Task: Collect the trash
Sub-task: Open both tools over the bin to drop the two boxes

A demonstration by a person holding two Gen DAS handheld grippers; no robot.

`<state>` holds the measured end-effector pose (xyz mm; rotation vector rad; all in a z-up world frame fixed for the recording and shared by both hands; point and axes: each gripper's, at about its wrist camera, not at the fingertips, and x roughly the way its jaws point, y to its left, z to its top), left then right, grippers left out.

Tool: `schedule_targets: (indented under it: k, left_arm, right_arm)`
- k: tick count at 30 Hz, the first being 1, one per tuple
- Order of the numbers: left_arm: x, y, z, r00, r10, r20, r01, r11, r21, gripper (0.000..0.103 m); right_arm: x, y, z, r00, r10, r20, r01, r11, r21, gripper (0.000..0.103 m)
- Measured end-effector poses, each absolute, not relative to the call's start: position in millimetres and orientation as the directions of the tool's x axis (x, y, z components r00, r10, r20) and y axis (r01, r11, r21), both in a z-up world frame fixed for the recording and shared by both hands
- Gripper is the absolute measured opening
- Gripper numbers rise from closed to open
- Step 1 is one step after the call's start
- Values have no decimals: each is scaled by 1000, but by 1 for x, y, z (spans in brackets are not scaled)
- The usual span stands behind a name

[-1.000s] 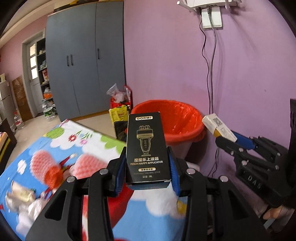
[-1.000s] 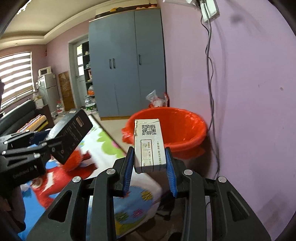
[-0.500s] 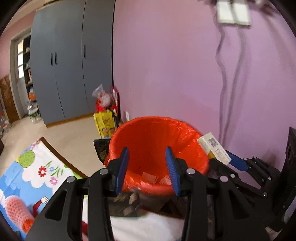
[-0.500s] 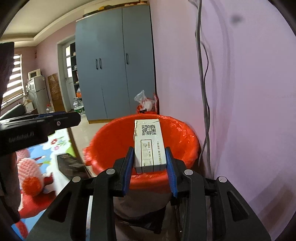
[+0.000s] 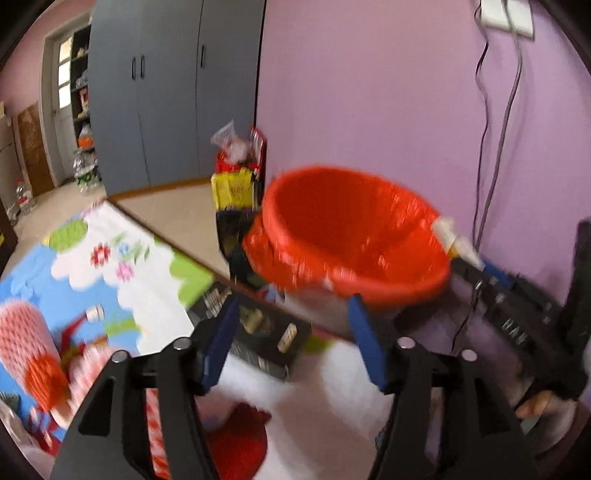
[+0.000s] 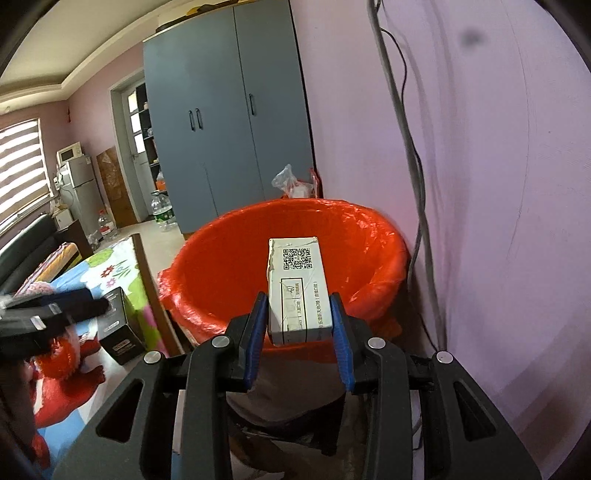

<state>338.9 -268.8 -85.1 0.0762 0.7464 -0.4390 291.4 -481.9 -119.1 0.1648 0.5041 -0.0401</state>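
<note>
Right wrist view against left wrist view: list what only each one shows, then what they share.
Only the right wrist view: the QR code on the white box, clamped in the right gripper; a fridge and window blinds.

Only the left wrist view: the left gripper, jaws just opened and apart with nothing between the pads; wall sockets.

Both: the red-lined bin, the black box lying on the cartoon mat beside the bin, and the grey wardrobe.

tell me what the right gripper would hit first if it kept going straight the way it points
Probably the inside of the orange-lined bin: the right gripper, shut on the white box, points into its open mouth. Depth is unclear.
</note>
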Motion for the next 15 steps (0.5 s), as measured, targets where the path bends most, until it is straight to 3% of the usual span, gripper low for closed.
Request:
schedule_targets:
  k: [2, 4, 10, 14, 15]
  left_arm:
    - [339, -268, -96, 638, -327, -698, 369, 924, -95, 61]
    - [339, -263, -103, 637, -306, -708, 331, 937, -108, 69]
    - [355, -270, -107, 663, -275, -696, 301, 950, -89, 81]
    - [370, -277, -115, 655, -232, -719, 271, 961, -63, 81]
    - [371, -276, -117, 653, -224, -724, 263, 963, -61, 72]
  right_arm:
    - [288, -479, -119, 876, 6, -482, 71, 987, 141, 34]
    - [287, -478, -119, 875, 7, -484, 69, 988, 138, 34]
    - [286, -480, -121, 874, 11, -486, 69, 987, 146, 34]
    - [286, -478, -123, 874, 21, -486, 59, 987, 148, 34]
    - [287, -479, -124, 873, 22, -487, 58, 987, 148, 34]
